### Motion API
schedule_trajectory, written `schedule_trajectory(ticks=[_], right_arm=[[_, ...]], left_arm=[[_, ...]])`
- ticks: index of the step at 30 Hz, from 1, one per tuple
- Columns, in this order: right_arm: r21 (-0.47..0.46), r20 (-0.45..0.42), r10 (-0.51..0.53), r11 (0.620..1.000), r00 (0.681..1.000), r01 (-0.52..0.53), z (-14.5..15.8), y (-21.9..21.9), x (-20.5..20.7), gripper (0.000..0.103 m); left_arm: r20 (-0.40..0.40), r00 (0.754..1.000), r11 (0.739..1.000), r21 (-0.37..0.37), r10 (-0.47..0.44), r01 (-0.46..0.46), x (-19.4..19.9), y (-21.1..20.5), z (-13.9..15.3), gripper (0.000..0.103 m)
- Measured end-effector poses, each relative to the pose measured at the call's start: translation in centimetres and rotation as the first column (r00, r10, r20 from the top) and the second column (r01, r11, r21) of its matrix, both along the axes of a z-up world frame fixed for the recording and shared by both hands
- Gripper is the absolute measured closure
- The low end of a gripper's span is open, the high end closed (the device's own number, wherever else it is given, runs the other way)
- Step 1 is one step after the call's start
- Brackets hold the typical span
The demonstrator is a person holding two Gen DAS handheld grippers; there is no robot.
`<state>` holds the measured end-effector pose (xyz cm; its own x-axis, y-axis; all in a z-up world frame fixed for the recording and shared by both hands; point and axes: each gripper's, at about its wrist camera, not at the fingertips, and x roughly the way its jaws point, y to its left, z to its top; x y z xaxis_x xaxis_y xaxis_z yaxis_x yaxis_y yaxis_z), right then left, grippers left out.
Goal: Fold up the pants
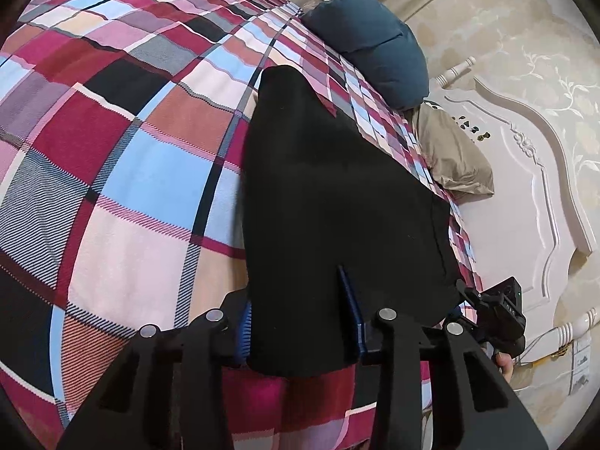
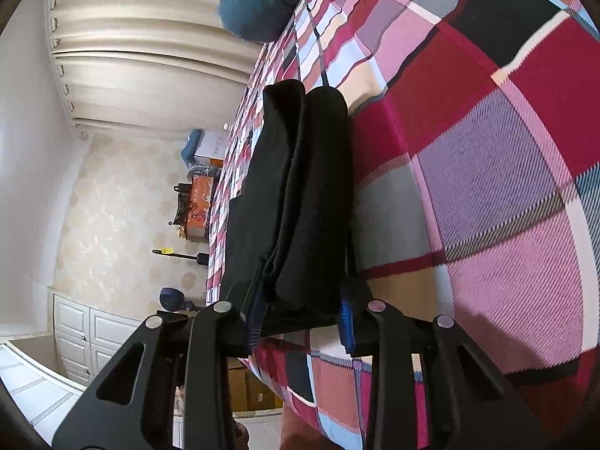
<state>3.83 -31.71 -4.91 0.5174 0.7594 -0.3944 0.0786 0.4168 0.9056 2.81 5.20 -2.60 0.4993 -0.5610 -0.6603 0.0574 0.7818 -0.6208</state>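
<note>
From my left camera I see the left hand-held gripper (image 1: 300,332) clamped on the near edge of the folded black fabric pants (image 1: 330,195), blue pads pressed against both sides of the cloth. The pants lie stretched away from me on the bed's red, pink and blue checked cover (image 1: 123,172), toward a dark blue pillow (image 1: 378,45) and a beige pillow (image 1: 453,161) by the white carved headboard (image 1: 525,187). On my right camera the right hand-held gripper (image 2: 300,320) likewise grips the layered pants end, fingers narrowed on the cloth.
</note>
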Motion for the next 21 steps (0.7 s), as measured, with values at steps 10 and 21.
schedule_trajectory(ticks=[10,21], right_arm=[[0.008,-0.003,0.002,1.000,1.000,-0.002,-0.24,0.24,-0.31,0.072],[0.026,-0.006,-0.008,1.000,1.000,0.008,-0.77,0.29,-0.32,0.072]], left_arm=[[0.000,1.000,1.000,-0.001,0.001,-0.001,-0.25,0.17,-0.17,0.063],[0.002,1.000,1.000,0.002,-0.002,0.002,-0.58,0.40,-0.37,0.063]])
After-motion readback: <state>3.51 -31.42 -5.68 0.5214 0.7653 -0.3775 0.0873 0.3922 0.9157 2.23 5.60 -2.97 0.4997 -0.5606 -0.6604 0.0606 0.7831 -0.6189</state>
